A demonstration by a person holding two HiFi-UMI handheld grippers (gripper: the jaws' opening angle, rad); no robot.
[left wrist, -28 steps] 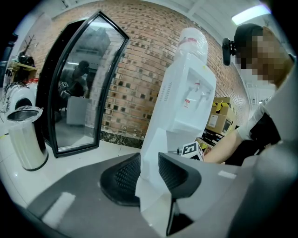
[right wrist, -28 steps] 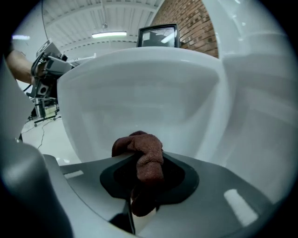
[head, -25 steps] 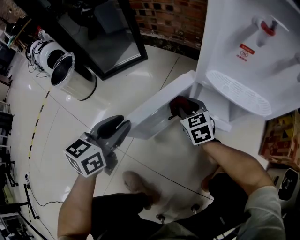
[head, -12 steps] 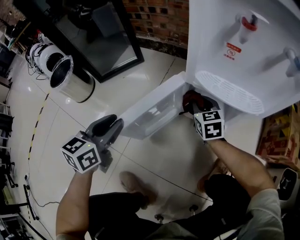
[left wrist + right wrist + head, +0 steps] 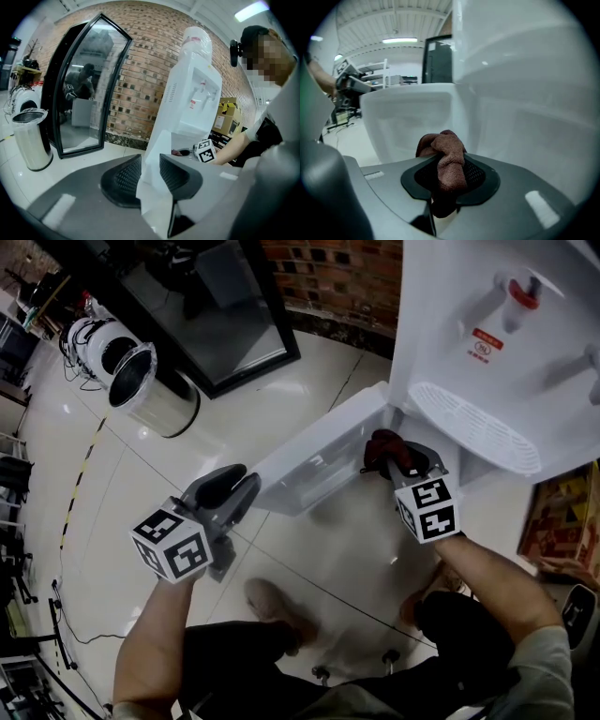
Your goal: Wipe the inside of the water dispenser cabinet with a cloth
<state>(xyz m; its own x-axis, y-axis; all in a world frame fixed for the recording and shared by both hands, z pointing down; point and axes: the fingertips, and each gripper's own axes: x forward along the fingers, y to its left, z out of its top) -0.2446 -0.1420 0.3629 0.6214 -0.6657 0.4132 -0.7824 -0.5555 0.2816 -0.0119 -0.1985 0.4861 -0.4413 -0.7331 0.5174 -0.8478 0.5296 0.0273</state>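
Left gripper (image 5: 234, 491) clamped on door (image 5: 319, 457) edge lower left, right gripper (image 5: 398, 461) pinching cloth (image 5: 386, 448) mid-frame: liable to shed that loose wad against the cabinet (image 5: 520, 122) rim.

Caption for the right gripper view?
Right tongs pinch a reddish-brown cloth facing the open white cabinet door.

The water dispenser (image 5: 441, 324) runs off the head view's top edge.
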